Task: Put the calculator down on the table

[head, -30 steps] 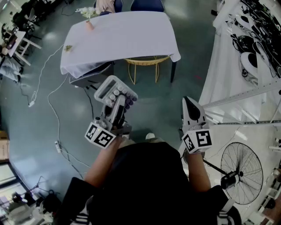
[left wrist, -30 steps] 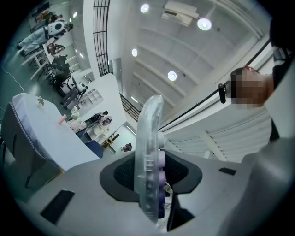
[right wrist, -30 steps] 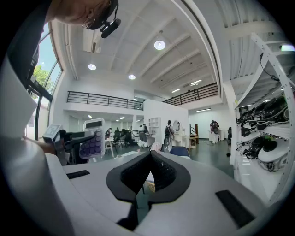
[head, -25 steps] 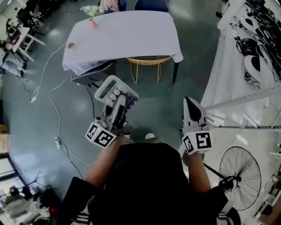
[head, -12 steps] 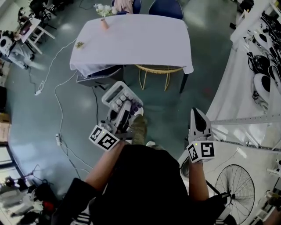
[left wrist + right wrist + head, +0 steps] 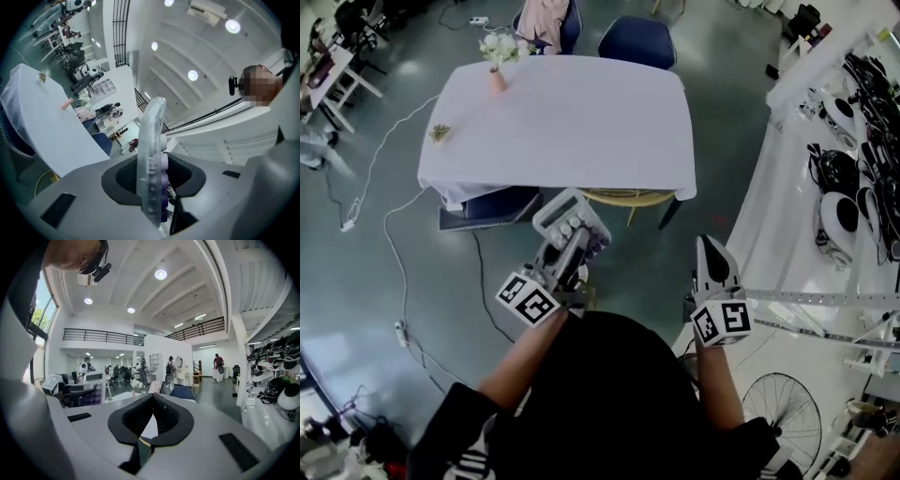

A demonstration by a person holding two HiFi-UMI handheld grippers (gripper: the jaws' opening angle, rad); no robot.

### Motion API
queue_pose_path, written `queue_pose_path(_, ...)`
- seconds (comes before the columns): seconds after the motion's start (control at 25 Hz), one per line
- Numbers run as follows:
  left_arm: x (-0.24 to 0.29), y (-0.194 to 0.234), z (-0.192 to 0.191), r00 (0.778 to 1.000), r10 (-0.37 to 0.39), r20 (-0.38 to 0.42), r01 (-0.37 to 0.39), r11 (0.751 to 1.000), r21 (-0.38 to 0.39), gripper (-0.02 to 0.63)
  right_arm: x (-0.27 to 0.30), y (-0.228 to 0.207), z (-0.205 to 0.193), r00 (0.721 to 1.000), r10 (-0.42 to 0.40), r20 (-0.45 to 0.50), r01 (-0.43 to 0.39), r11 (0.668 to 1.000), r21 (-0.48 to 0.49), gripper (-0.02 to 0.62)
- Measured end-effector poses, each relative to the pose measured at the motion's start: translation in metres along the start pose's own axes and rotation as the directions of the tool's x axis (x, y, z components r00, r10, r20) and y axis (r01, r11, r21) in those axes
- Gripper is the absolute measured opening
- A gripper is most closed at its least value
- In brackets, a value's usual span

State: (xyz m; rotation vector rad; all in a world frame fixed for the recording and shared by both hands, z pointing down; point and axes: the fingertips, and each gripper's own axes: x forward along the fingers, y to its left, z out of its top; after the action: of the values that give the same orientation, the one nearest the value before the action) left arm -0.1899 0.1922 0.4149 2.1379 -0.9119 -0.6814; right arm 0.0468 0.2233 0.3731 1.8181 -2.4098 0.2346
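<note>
The calculator (image 6: 572, 225), clear-cased with purple buttons, is held up in the air by my left gripper (image 6: 565, 251), which is shut on its near end. It hangs over the floor, just short of the front edge of the white-clothed table (image 6: 581, 122). In the left gripper view the calculator (image 6: 152, 159) stands edge-on between the pads. My right gripper (image 6: 706, 248) is to the right, shut and holding nothing; its jaws (image 6: 152, 398) meet at the tips. The calculator (image 6: 93, 392) also shows at the left of the right gripper view.
A pink vase with flowers (image 6: 497, 73) and a small sprig (image 6: 439, 133) sit on the table's left part. A yellow-framed chair (image 6: 623, 199) and a dark box (image 6: 487, 208) are under its front edge. Blue chairs (image 6: 636, 39) stand behind. A white bench with helmets (image 6: 848, 122) runs along the right; a cable (image 6: 394, 216) lies on the floor.
The person has walked toward the table, so it lies closer and more centred now. Both grippers went forward with the person, and the calculator stays in the left one.
</note>
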Motion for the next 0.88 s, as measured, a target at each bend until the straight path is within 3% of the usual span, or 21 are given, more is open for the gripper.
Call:
queue_pose_path(0.24,0.053,0.052,0.03,0.997,-0.021,-0.068,0.02,1.0,-0.015,0.132,0.081,-0.001,0.017,1.0,-0.013,-0.005,0.013,1.0,0.0,-0.002)
queue_pose_path(0.56,0.105,0.093,0.013,0.983,-0.013,-0.186,0.007,1.0,-0.031,0.133,0.131,-0.012,0.008,0.999,-0.019,-0.05,0.02,1.0,0.022,-0.002)
queue_pose_path(0.88,0.161,0.155,-0.022,0.954,0.124,-0.272,-0.128,0.992,0.004,0.132,0.178,-0.056,0.001,0.998,0.026,-0.059,-0.023,0.998,0.055,-0.002)
